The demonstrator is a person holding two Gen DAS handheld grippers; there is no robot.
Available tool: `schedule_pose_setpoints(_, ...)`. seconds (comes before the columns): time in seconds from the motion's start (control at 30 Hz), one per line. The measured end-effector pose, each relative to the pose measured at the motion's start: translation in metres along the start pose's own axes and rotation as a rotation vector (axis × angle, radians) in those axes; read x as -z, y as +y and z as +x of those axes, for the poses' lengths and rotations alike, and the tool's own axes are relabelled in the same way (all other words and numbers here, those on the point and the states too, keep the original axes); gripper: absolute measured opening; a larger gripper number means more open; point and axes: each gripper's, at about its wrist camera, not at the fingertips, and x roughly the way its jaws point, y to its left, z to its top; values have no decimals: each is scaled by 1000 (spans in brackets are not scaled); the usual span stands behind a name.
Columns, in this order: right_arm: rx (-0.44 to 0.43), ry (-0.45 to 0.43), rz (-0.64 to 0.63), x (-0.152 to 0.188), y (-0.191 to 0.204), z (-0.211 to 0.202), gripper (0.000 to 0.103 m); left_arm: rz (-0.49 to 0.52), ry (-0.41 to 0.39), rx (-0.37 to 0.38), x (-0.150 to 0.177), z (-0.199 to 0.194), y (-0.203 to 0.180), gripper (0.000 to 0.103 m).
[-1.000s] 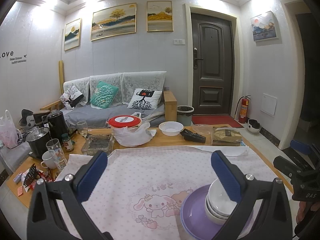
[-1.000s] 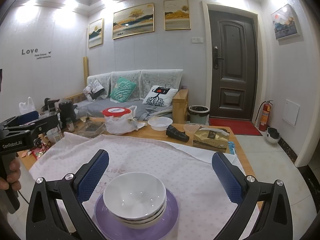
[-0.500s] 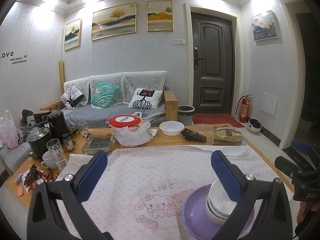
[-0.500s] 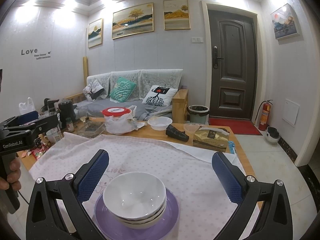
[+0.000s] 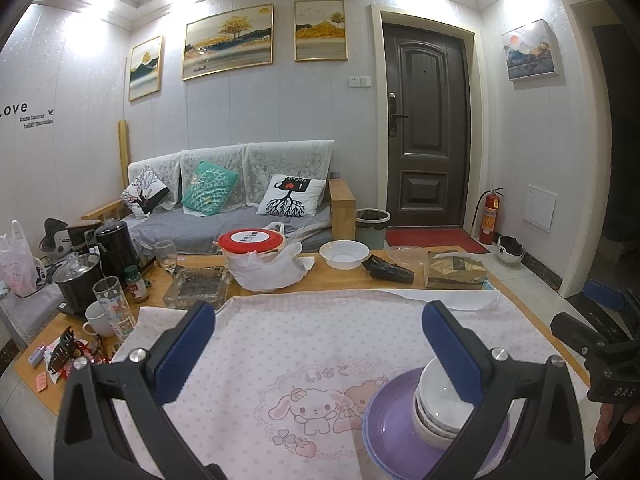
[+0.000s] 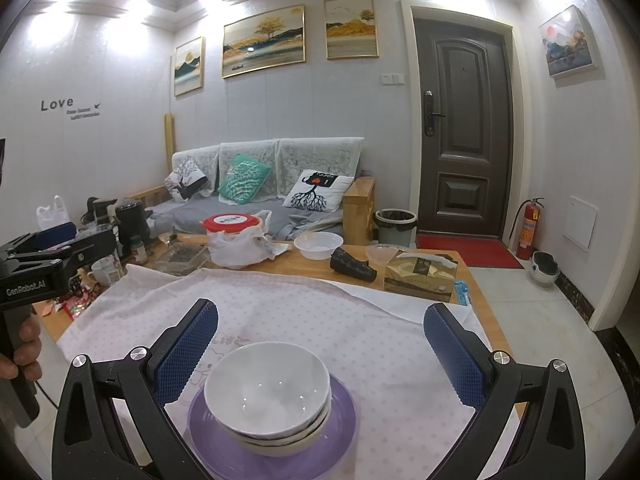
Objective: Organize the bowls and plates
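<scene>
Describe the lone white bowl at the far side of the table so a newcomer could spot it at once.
Start at the wooden table in front of the sofa, and look past the pink dotted cloth to the bare far edge. The lone white bowl sits there, right of the red-lidded container. Unlike the stacked white bowls, it stands singly on bare wood, not on the purple plate.

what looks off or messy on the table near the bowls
The white bowls sit stacked neatly on the purple plate, nothing spilled. Only the pink tablecloth looks askew: its left edge is rumpled and lifted.
</scene>
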Motion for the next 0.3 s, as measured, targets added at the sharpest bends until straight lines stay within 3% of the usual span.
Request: schedule_pose_setpoints(0.3,0,1,5,1,1,1,102,0,3,-9,1,2,2,103)
